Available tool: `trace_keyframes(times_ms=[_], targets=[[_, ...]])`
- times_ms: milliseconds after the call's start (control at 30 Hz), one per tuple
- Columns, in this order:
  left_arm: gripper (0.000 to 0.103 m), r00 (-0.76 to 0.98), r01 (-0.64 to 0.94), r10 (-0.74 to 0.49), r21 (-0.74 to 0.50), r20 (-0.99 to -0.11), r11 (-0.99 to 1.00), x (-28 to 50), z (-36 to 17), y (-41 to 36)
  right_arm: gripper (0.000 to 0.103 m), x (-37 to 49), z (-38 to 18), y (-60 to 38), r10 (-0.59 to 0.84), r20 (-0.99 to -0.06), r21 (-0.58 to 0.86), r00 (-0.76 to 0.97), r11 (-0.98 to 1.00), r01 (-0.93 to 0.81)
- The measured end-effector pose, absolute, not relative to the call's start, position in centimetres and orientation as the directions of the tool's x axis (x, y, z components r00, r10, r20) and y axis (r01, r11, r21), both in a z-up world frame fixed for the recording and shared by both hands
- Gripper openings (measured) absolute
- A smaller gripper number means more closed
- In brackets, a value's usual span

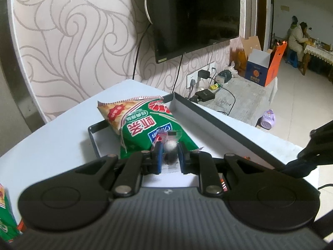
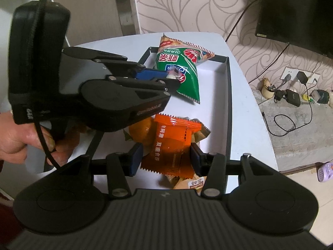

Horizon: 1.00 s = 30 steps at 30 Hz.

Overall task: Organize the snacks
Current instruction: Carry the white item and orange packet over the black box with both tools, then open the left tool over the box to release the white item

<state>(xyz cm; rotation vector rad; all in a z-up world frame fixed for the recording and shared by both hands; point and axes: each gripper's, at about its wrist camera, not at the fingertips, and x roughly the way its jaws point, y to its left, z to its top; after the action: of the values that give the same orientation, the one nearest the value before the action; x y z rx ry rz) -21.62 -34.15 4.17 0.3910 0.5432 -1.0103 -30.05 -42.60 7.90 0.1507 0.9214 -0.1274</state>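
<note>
1. Gripping a small clear-wrapped candy (image 1: 170,145), the left gripper (image 1: 169,156) has its blue pads closed on it, just above the near end of the green snack bag (image 1: 145,125).
2. The green snack bag lies inside the black-rimmed tray (image 2: 228,95), at its far end, one corner overhanging the rim.
3. The right gripper (image 2: 164,158) hangs over the tray's near end, fingers apart on either side of an orange packet (image 2: 172,143); contact cannot be confirmed.
4. The orange packet rests on a heap with an orange fruit (image 2: 141,129) and tan-wrapped snacks (image 2: 191,184).
5. The tray sits on a white table (image 2: 247,112).
6. A second green bag (image 1: 5,214) lies on the table outside the tray.
</note>
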Motion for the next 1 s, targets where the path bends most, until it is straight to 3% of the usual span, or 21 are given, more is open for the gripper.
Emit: trace_keyframes(times_ms=[533,600,800,1000], targets=[[0.021,0.412,0.884,-0.659,0.1,-0.629,0.457,-21.6,3.3,-35.3,0.055,-30.2,7.4,-41.9,-0.1,-0.802,0.023,0.589,0.98,0.197],[0.035,0.41,0.885,-0.662,0.098,-0.627,0.455,-21.7,3.4,-35.2,0.055,-30.0,7.4,-41.9,-0.103,-0.804,0.017,0.586,0.98,0.197],[0.056,0.408,0.89,-0.679,0.099,-0.61,0.445,-22.4,4.0,-34.6,0.056,-29.9,7.6,-41.7,-0.125,-0.8,0.005,0.587,0.977,0.215],[0.057,0.398,0.894,-0.69,0.087,-0.604,0.439,-22.5,4.5,-33.9,0.062,-30.2,7.9,-41.0,-0.13,-0.794,0.005,0.594,0.976,0.22]])
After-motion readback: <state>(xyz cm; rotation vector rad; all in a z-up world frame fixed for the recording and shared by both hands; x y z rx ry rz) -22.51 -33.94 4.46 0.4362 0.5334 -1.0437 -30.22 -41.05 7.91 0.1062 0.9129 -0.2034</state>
